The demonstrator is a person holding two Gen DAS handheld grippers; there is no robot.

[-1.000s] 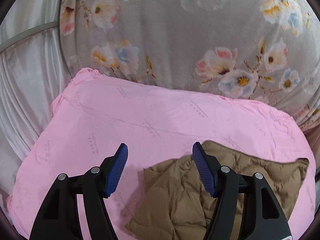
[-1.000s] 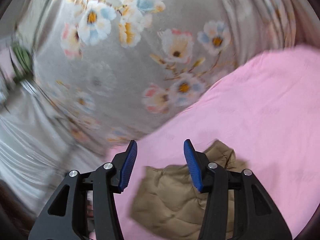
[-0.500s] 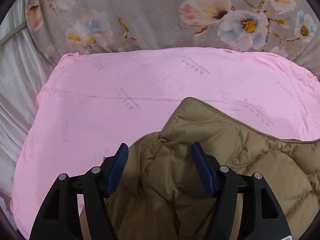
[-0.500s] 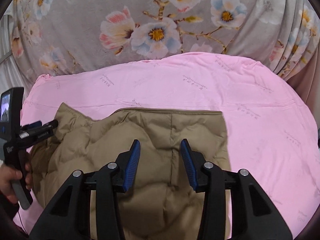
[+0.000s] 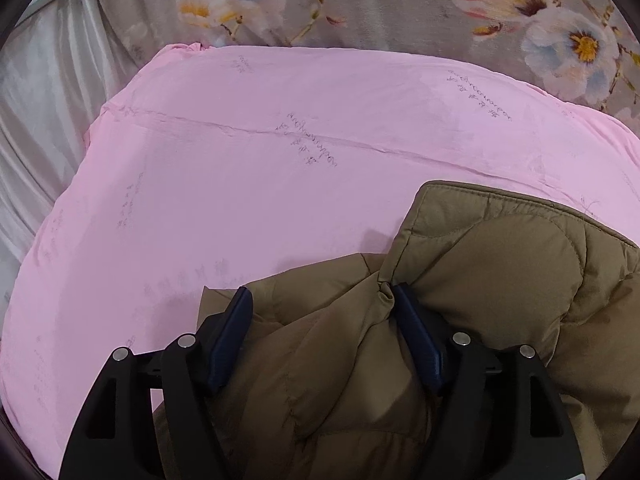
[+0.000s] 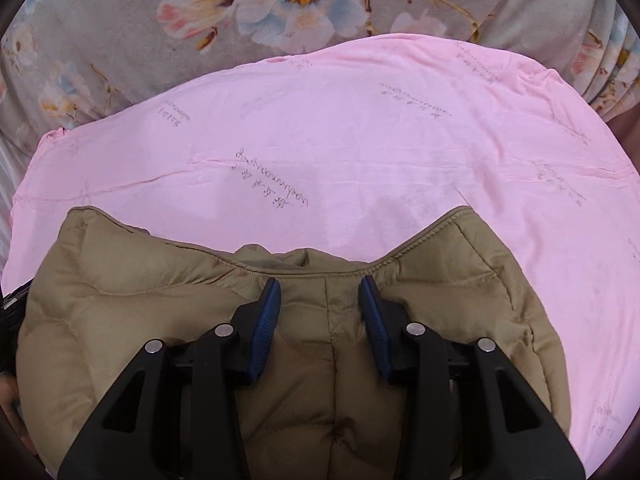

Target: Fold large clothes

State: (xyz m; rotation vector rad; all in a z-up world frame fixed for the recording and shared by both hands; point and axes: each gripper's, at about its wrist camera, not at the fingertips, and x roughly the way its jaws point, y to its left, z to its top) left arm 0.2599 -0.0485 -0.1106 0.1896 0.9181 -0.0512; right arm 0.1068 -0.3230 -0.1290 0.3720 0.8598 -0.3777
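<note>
A tan quilted puffer jacket lies crumpled on a pink sheet. My left gripper is pressed down over the jacket's left part. Its jaws are opening, a puffy fold bulges up between them, and a fabric crease touches the right pad. In the right wrist view the jacket spreads across the lower frame. My right gripper hovers just above the jacket near its upper hem, open. A stitched seam runs between its fingers, and the pads do not pinch the cloth.
Grey floral fabric borders the pink sheet at the far side, and it also shows in the right wrist view. A silvery curtain hangs at the left. Part of a person's hand shows at the left edge.
Both grippers have come down and forward onto the jacket, which now fills the lower part of each view. The left jaws stand wider than before and the right jaws narrower.
</note>
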